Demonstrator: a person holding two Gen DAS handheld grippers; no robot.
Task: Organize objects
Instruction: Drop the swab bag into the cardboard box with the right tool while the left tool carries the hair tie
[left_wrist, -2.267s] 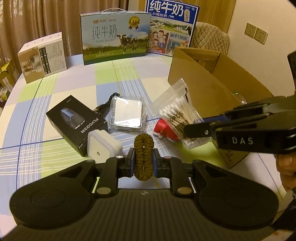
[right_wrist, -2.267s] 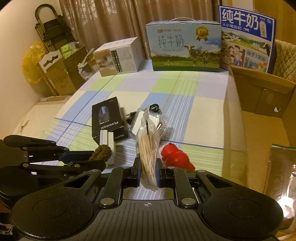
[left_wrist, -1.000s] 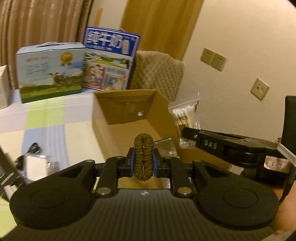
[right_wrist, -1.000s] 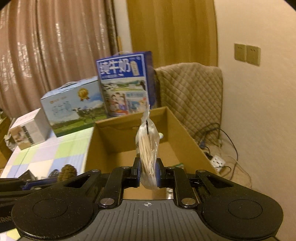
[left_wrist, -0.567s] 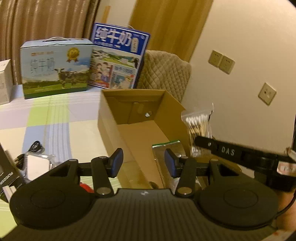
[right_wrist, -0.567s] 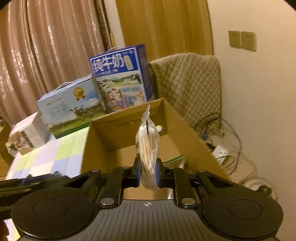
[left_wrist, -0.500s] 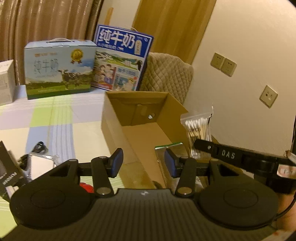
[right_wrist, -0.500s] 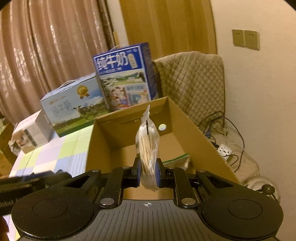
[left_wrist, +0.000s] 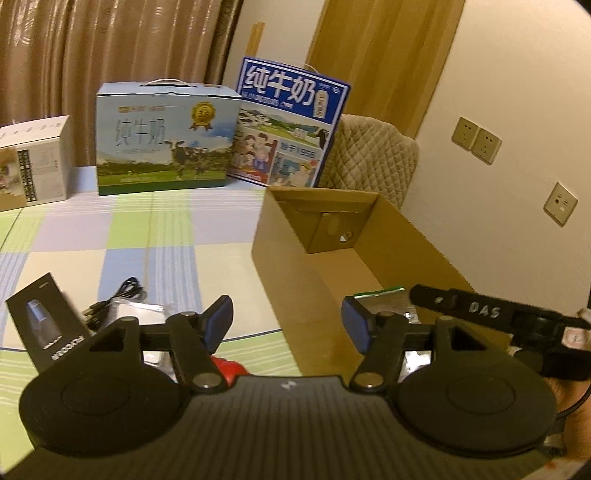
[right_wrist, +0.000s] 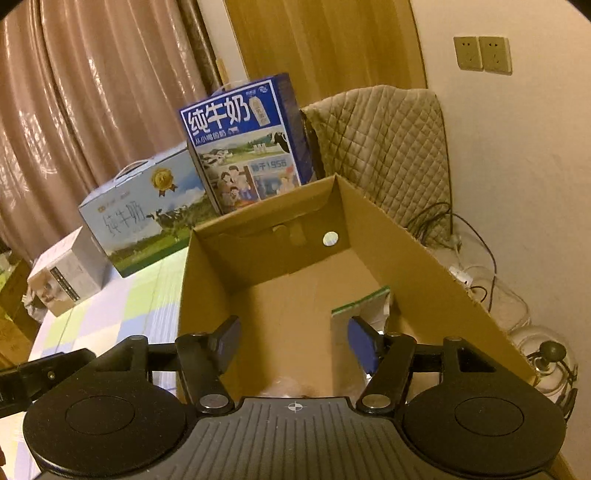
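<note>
Left gripper: your jaws have just been opening and stand about half apart, nothing between them.
Right gripper: your jaws have just been opening too, empty; a pale blur under them at 6 o'clock may be the cotton-swab bag, too hidden to be sure.
Cardboard box: dead ahead at 12 o'clock in the right wrist view, a foil packet inside at 1 o'clock.
Left on the table: black box at 9 o'clock, cable and red toy near it.
Risk: swing the left fingers back carelessly and you may clip the box wall, which sits right between them, shoving the box.
Risk: your two grippers are close; crossing paths could knock them together.
</note>
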